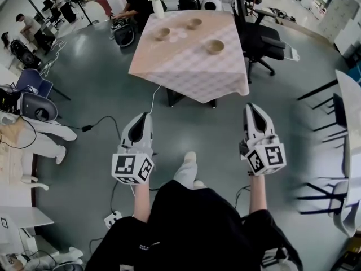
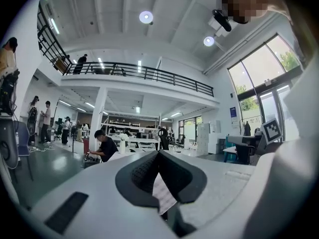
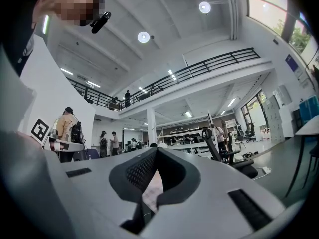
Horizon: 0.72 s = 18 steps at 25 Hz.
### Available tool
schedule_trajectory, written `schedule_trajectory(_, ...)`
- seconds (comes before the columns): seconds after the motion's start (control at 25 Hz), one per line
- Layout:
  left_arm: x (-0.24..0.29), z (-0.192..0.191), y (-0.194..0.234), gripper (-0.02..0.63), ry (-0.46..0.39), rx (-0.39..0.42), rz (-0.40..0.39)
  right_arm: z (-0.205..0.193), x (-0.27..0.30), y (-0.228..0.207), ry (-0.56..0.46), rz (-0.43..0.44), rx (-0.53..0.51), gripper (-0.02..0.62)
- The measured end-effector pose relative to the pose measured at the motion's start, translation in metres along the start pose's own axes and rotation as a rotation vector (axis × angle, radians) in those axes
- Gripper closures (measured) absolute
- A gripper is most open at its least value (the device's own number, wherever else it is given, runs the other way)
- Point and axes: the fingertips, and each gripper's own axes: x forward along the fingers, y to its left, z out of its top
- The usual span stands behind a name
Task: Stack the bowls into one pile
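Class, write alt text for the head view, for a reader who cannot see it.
Three bowls sit apart on a cloth-covered table. Short of it, a person on a grey floor holds the left gripper and right gripper, both shut and empty.

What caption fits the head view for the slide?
Shut left gripper and shut right gripper held short of table with three unstacked bowls.

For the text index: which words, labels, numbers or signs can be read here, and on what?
Nothing reads clearly.
Blue wall sign: too small to read.
White print on the black clothing: too blurred.
Marker cubes: square patterns, no letters.
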Motion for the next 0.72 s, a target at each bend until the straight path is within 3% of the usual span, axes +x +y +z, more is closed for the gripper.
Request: schedule_trajectory(0.72, 0.171, -0.008, 0.078, 0.609, -0.001, -0.062, -0.041, -0.027, 0.163, -0.057, 0.052, -0.036, 0.009, 0.603)
